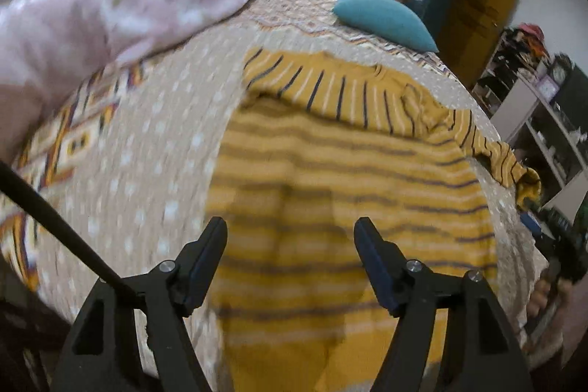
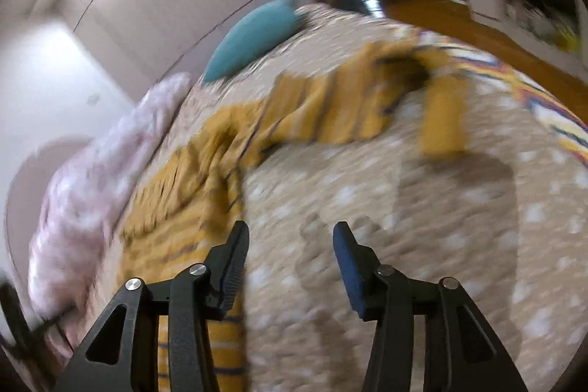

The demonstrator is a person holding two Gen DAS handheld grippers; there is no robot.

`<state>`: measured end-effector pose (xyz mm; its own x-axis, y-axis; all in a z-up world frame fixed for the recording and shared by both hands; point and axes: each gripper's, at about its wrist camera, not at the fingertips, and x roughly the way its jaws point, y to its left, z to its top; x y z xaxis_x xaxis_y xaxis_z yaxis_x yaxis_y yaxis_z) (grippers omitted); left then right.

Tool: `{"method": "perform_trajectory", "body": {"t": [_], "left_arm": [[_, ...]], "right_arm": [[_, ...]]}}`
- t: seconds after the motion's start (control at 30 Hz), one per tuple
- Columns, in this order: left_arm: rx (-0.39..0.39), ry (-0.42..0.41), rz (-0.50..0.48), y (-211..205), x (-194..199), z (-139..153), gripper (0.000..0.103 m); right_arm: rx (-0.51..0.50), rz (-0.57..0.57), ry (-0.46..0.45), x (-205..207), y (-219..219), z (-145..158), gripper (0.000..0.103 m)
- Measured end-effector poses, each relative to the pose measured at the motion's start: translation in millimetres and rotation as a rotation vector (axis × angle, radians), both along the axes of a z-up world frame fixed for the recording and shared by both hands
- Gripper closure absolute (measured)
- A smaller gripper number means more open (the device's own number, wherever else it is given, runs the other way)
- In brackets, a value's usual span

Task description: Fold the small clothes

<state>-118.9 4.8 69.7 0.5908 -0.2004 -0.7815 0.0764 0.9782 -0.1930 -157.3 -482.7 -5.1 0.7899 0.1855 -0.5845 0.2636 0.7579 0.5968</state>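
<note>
Both claws apart, nothing held — left claw over the striped top, right claw over the bedspread. Next grab prob. needs a clean hem pinch w/ even tension — avoid bunching.

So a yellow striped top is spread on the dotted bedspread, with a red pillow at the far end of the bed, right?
Not quite: the pillow is teal, not red. The left wrist view shows it clearly at the far end of the dotted bedspread, beyond the yellow striped top spread there.
</note>
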Motion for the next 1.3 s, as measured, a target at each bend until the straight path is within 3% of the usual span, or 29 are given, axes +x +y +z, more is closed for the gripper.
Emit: {"method": "perform_trajectory", "body": {"t": [0.13,0.3,0.43,0.47,0.53,0.57,0.73,0.93,1.13,1.3], "left_arm": [[0.001,0.008,0.002,1.1,-17.5,-7.9,0.033],[0.040,-0.003,-0.030,-17.1,-29.1,-2.5,0.033],[0.040,0.000,-0.059,-29.3,-33.0,0.0,0.033],[0.048,-0.001,-0.063,-32.0,-33.5,-0.2,0.033],[0.055,0.000,-0.067,-33.9,-33.9,-1.4,0.033],[0.053,0.002,-0.064,-33.4,-33.8,-2.3,0.033],[0.003,0.013,-0.031,-20.5,-32.3,-5.0,0.033],[-0.074,-0.004,0.020,7.9,-37.7,-1.8,0.033],[-0.094,-0.046,0.067,41.1,-52.5,2.9,0.032],[-0.124,-0.056,0.139,80.2,-61.6,-4.9,0.032]], "right_arm": [[0.137,-0.085,-0.073,0.7,-47.8,6.1,0.038],[0.298,-0.159,-0.076,41.1,-80.7,-8.0,0.037],[0.417,-0.312,-0.075,47.7,-111.8,-24.4,0.038],[0.451,-0.364,-0.079,42.6,-120.8,-29.0,0.043],[0.502,-0.423,-0.074,35.0,-138.0,-37.5,0.094],[0.506,-0.435,-0.054,31.8,-147.2,-40.5,0.097],[0.289,-0.487,-0.030,3.2,-174.3,-8.6,0.097],[0.070,-0.392,-0.032,10.6,-150.5,54.0,0.097],[-0.167,-0.085,-0.047,90.7,-26.4,120.5,0.097],[-0.342,0.260,-0.059,170.6,139.9,138.1,0.097]]}}
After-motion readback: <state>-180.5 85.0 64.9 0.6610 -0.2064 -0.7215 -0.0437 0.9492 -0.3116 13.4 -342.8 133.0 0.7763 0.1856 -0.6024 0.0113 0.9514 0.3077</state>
